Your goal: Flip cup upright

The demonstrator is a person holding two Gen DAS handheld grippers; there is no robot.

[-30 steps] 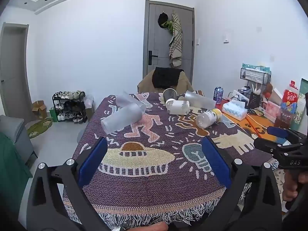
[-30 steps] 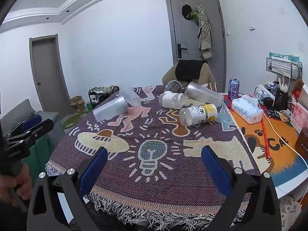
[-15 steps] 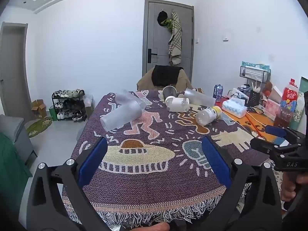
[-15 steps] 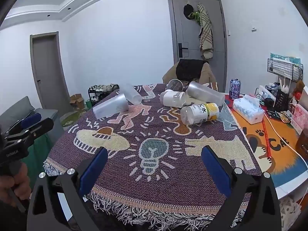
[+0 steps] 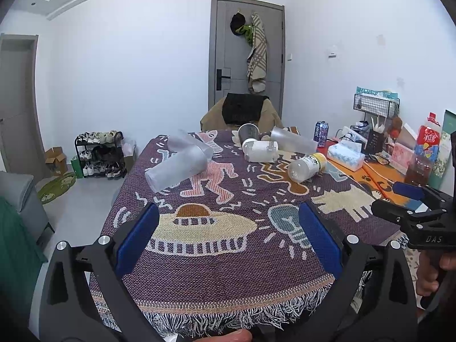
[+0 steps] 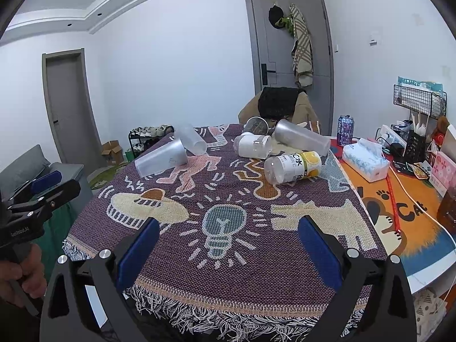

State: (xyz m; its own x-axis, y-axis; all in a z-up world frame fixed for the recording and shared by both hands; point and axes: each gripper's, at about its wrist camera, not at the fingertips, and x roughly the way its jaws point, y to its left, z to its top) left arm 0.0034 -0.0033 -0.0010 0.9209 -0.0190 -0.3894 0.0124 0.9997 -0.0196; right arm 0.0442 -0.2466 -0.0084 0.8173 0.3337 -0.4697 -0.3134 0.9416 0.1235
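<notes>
Several cups lie on their sides on the patterned cloth. A frosted cup point(image 5: 176, 168) point(image 6: 161, 157) lies at the left with a second frosted cup point(image 5: 189, 142) point(image 6: 190, 139) behind it. A white cup point(image 5: 260, 150) point(image 6: 253, 146), a metal cup point(image 5: 248, 132) point(image 6: 256, 125), a long clear cup point(image 5: 293, 140) point(image 6: 302, 136) and a yellow-capped bottle point(image 5: 306, 166) point(image 6: 293, 166) lie at the back right. My left gripper point(image 5: 225, 236) is open and empty over the near edge. My right gripper point(image 6: 226, 250) is open and empty, near the edge too.
The table point(image 5: 199, 259) carries a fringed purple cloth. An orange mat point(image 6: 410, 213) at the right holds a tissue box point(image 6: 364, 162), a drink can point(image 6: 345, 125), a wire rack point(image 6: 419, 99) and boxes. A chair point(image 5: 242, 111) stands behind the table.
Both grippers have drawn back and risen slightly, so the cups look a little farther away. Both stay open. The cups have not moved.
</notes>
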